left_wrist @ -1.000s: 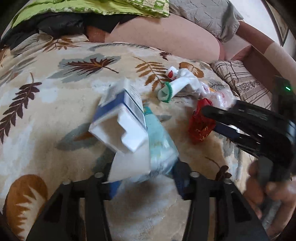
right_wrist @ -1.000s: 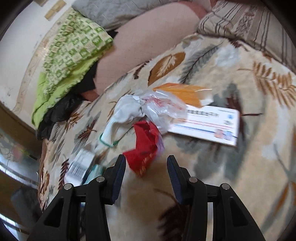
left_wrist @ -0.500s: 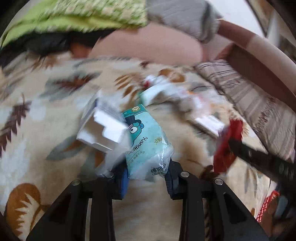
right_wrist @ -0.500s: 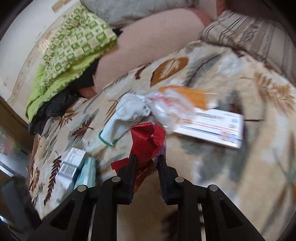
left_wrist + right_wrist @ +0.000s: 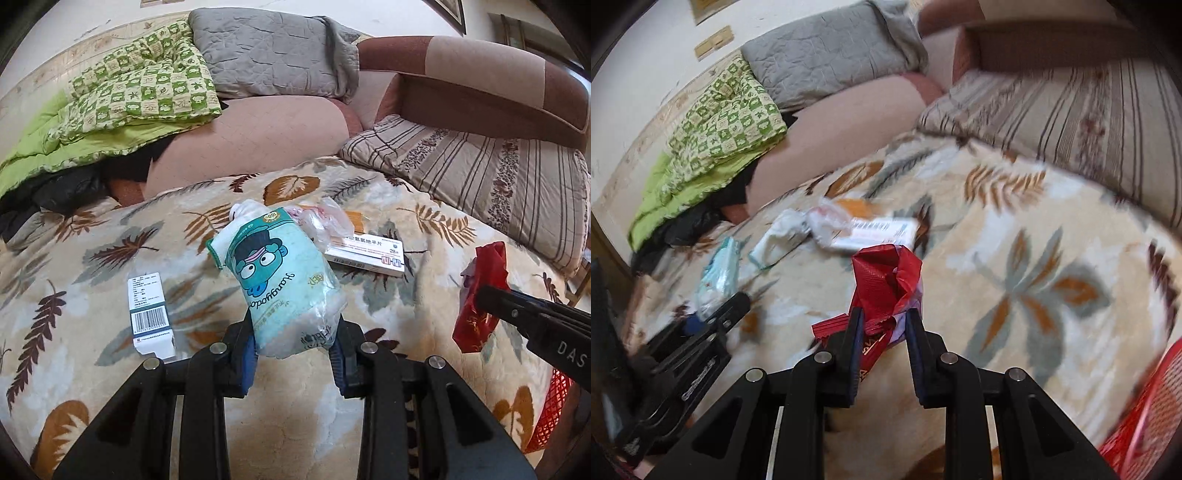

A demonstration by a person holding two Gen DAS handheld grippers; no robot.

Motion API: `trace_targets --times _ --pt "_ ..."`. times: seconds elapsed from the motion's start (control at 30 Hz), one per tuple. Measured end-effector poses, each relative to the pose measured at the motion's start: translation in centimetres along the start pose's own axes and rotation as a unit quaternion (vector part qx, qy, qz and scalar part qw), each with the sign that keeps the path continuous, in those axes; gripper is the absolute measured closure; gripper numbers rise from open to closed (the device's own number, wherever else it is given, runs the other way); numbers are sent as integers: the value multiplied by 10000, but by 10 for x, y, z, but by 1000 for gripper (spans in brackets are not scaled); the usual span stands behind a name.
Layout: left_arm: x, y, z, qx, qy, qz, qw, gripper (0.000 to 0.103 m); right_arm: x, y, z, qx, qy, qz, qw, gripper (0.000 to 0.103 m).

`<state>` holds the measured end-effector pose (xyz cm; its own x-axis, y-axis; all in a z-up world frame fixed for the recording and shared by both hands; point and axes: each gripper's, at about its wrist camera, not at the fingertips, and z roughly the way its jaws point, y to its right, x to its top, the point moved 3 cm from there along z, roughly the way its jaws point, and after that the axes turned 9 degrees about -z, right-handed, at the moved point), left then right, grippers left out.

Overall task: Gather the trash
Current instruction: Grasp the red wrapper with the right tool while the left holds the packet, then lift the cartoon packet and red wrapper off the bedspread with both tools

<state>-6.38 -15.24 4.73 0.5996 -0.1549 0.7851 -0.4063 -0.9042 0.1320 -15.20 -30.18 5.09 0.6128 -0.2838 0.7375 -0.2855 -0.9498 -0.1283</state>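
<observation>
- Change since a second ago: the small blue-and-white cardboard box with a barcode (image 5: 150, 313), which then rode up with the pack, now lies alone on the leaf-patterned fleece blanket (image 5: 424, 373); the left gripper (image 5: 295, 349) has lifted only the pale blue plastic tissue pack with a cartoon face (image 5: 284, 280).
- Right side: the right gripper (image 5: 882, 328), open around it a second ago, is now clamped on the crumpled red foil wrapper (image 5: 886, 277) and has raised it off the blanket.
- Meaning: two pieces are in hand, probably bound for the red mesh basket (image 5: 1145, 417) at lower right; the dropped box needs another pass.
- Position: each item's lower end sits pinched between its finger pads, the rest projecting forward.
- Remaining: long white medicine carton (image 5: 367, 255), white sock with green cuff (image 5: 777, 238) and clear plastic bag (image 5: 327, 221) lie together beyond.
</observation>
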Motion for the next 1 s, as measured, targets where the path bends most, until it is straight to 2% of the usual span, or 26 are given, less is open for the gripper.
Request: trace_targets --times 0.2,0.57,1.0 --pt "-1 -2 4 56 -29 -48 10000 72 5 -1 9 8 40 -75 10000 79" --pt "-3 8 4 283 96 276 9992 72 5 -12 12 77 52 -211 9997 79" --pt "-3 7 4 286 75 225 9993 72 4 -4 12 20 13 -116 9999 79"
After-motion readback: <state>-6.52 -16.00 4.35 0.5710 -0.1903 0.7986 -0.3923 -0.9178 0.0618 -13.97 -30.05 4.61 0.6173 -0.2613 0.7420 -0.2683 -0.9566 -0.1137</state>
